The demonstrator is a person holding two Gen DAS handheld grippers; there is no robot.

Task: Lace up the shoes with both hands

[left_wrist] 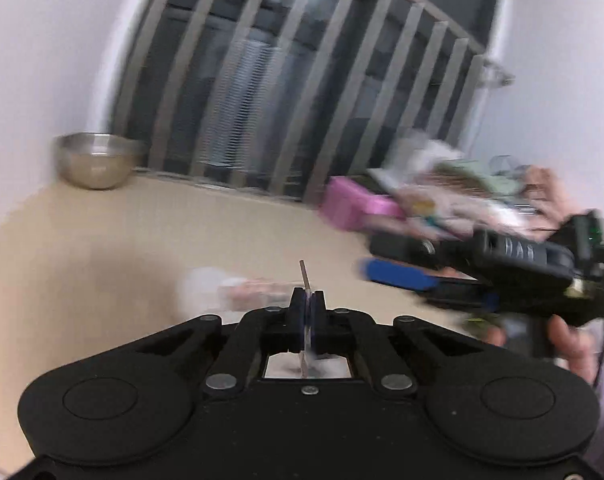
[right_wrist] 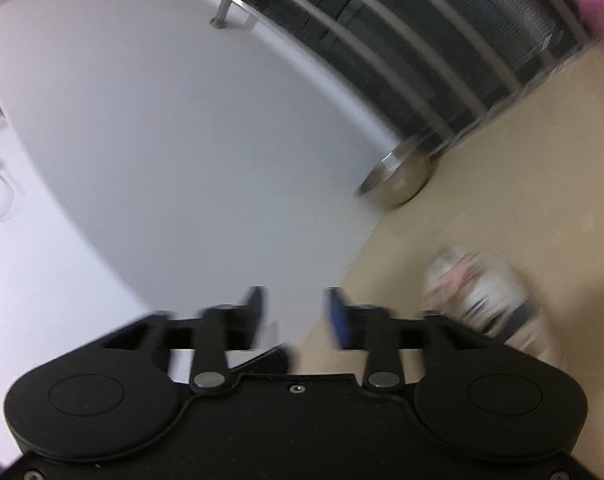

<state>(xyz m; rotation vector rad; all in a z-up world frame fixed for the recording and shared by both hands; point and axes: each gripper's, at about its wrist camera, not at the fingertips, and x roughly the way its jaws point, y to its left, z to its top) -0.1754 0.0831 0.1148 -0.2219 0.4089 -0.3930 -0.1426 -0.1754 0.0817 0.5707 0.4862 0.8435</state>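
Two grippers show here, one in each wrist view, and both pictures are smeared by motion. The left gripper (left_wrist: 306, 300) has its jaws pressed together on a thin lace tip (left_wrist: 304, 276), which sticks up as a short stiff stub above the pads; a further bit of the lace shows below the pads, in the opening of the gripper body. Just beyond it on the beige floor (left_wrist: 141, 248) lies the shoe (left_wrist: 237, 292), a pale white and pink blur, too smeared to read its eyelets. The right gripper (left_wrist: 398, 274) enters the left wrist view from the right side, held by a hand (left_wrist: 570, 340), with a blue pad on its finger.

In the right wrist view the right gripper (right_wrist: 297, 316) has its jaws spread apart, with nothing between them. The shoe (right_wrist: 478, 288) sits to the right of its fingers, on the floor (right_wrist: 522, 152), apart from the pads.

A steel bowl (left_wrist: 95, 160) stands by the white wall (left_wrist: 41, 60), next to a metal railing (left_wrist: 285, 92). A pink box (left_wrist: 354, 204) and a heap of mixed clutter (left_wrist: 454, 188) lie on the floor near the railing, beyond the right gripper.
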